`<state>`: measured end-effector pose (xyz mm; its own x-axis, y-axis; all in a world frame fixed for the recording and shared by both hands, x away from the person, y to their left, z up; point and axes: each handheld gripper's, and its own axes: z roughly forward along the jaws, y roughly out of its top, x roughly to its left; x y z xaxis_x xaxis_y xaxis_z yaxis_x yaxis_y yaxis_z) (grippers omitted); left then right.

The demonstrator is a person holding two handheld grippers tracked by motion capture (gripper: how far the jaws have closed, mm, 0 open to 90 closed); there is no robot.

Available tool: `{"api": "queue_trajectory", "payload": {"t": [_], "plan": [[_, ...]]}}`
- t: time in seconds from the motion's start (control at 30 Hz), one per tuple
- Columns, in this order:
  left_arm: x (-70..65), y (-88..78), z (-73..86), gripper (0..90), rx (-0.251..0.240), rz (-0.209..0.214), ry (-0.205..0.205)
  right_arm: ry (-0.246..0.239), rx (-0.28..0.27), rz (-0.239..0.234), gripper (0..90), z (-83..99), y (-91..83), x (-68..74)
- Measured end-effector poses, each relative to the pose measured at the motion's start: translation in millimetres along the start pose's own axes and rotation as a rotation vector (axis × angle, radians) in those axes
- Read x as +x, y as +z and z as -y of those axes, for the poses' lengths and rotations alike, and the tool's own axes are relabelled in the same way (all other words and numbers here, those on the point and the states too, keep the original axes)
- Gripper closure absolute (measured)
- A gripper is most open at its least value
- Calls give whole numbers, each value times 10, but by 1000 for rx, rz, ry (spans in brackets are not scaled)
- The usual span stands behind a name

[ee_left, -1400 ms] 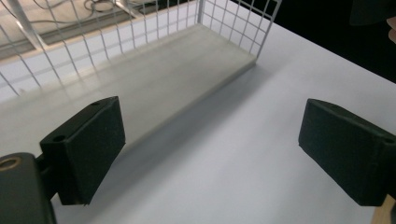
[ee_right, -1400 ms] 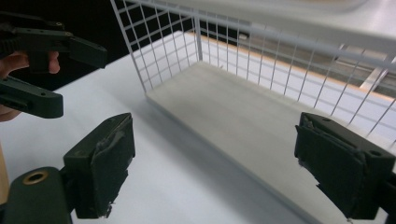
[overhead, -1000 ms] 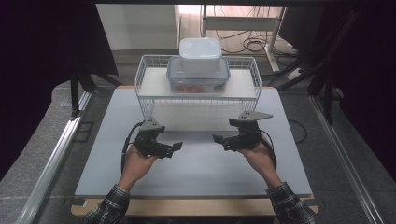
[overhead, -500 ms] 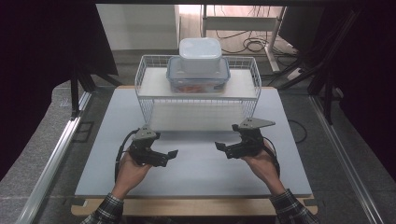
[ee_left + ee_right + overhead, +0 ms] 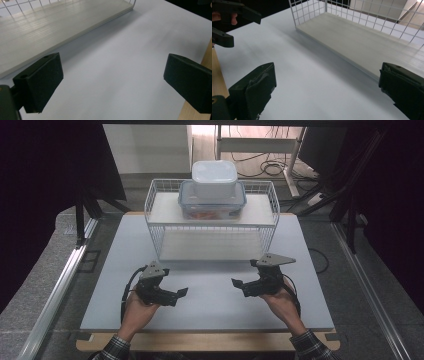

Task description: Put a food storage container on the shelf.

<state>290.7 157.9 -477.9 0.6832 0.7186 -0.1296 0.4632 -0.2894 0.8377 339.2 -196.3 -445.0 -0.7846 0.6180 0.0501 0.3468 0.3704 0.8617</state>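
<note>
Both grippers sit low over the near part of the white table (image 5: 210,305), jaws spread wide and empty: the left gripper (image 5: 172,292) and right gripper (image 5: 239,286) point inward at each other. The stacked lidded containers (image 5: 214,190) rest on the wire rack's (image 5: 165,227) upper shelf, well apart, straight ahead, about equally far from either hand, long side across the table.

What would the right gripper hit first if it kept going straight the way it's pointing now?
Probably the left gripper: the right gripper points across the bare table towards it, jaws open. Depth is unclear, so it might pass just beside it.
</note>
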Motion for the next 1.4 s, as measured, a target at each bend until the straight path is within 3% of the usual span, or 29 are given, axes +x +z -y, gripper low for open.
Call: {"api": "queue_trajectory", "payload": {"t": [0.2,0.83,1.13,1.4], "plan": [[1,9,64,24,8,-12,2,6,36,-6,11,93,51,20],[-32,-50,223,31,22,-23,0,18,60,-2,11,254,-2,35],[-18,-112,299,30,26,-41,-5,33,71,21,0,324,-75,-1],[-10,-182,369,29,27,-63,-6,9,68,45,0,381,-159,-12]]}}
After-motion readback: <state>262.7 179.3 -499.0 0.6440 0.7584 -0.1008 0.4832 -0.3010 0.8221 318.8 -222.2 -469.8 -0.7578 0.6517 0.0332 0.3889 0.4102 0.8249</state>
